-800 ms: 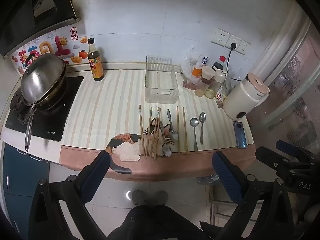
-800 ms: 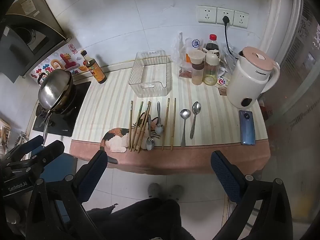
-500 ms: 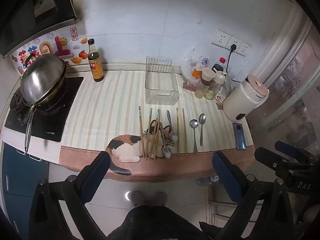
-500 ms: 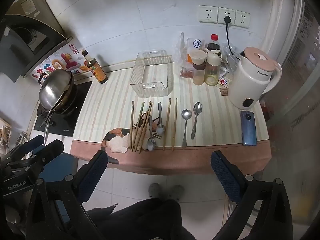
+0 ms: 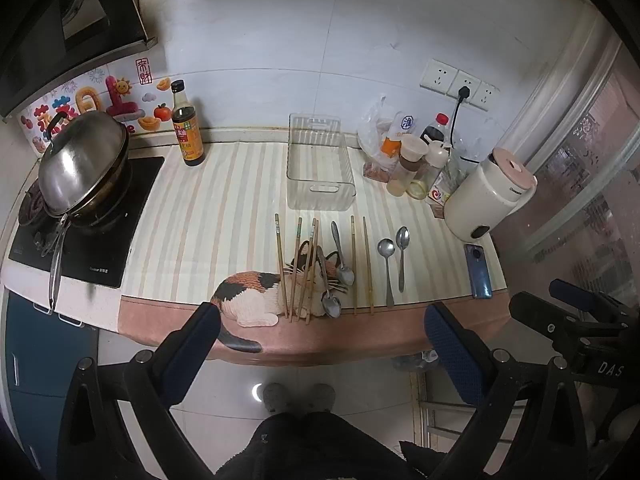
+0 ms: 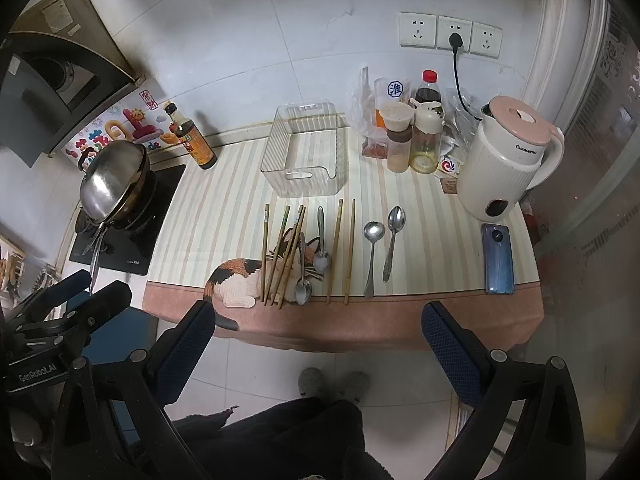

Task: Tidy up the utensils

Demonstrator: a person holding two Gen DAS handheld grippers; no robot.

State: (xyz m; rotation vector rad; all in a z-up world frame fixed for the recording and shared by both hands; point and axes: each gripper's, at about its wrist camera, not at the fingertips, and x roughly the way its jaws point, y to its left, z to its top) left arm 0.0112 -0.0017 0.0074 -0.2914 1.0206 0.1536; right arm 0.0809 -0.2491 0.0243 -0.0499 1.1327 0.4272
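Observation:
Several wooden chopsticks (image 5: 298,268) (image 6: 280,256) and several metal spoons (image 5: 387,264) (image 6: 372,256) lie in a row near the front edge of the striped counter mat (image 5: 224,220). An empty clear plastic basket (image 5: 318,168) (image 6: 306,160) stands behind them. My left gripper (image 5: 320,340) is open and empty, held high in front of the counter. My right gripper (image 6: 316,336) is also open and empty, at about the same height. Each gripper shows at the edge of the other's view.
A lidded wok (image 5: 80,160) sits on a stove at the left, with a sauce bottle (image 5: 187,128) beside it. Condiment jars (image 6: 412,136), a white kettle (image 6: 508,160) and a phone (image 6: 498,258) are at the right. A cat picture (image 5: 248,292) is printed on the mat.
Both views have shifted very slightly; the counter sits a touch lower in the frames. Nothing on the counter has moved and both grippers stay open.

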